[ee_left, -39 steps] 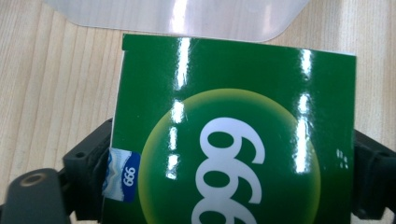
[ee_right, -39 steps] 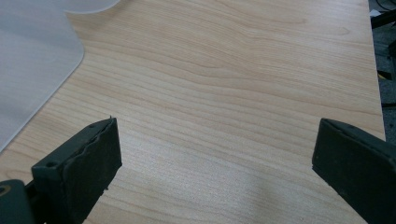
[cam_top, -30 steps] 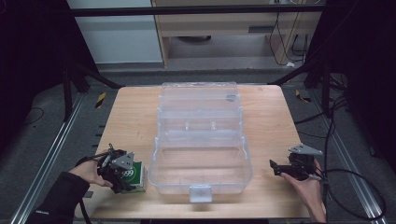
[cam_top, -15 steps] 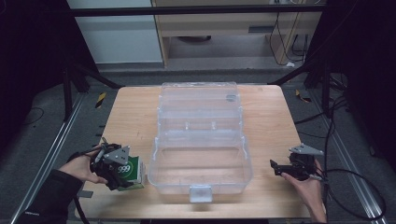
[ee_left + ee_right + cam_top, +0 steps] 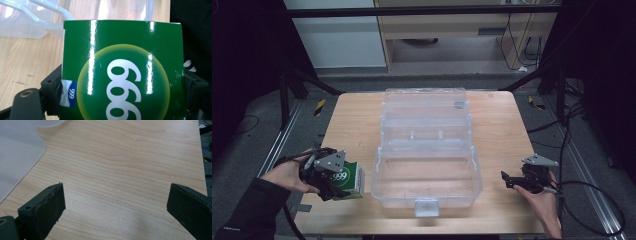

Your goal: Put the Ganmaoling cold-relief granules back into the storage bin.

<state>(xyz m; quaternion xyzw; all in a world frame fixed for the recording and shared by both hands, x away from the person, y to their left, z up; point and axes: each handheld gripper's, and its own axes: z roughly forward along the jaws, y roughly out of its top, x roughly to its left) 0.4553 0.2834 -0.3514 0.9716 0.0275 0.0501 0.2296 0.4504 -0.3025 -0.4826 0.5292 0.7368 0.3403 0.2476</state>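
A glossy green box (image 5: 349,180) printed with a white "999" in a yellow circle is clamped in my left gripper (image 5: 331,179) at the table's front left, lifted off the wood. In the left gripper view the green box (image 5: 122,72) sits between both black jaws, which press on its sides. A clear plastic organiser case (image 5: 427,180) lies open in the middle of the table, its lid (image 5: 426,114) folded back. My right gripper (image 5: 511,180) rests low at the front right, jaws wide apart over bare wood, nothing between them (image 5: 115,212).
The wooden table (image 5: 502,125) has bare strips left and right of the case. A corner of the clear case (image 5: 17,152) lies left of the right gripper's jaws. Black frame legs, cables and a cabinet stand beyond the table's far edge.
My left gripper has risen with the green box and drifted slightly left, lifting it off the table. The right gripper has stayed where it was.
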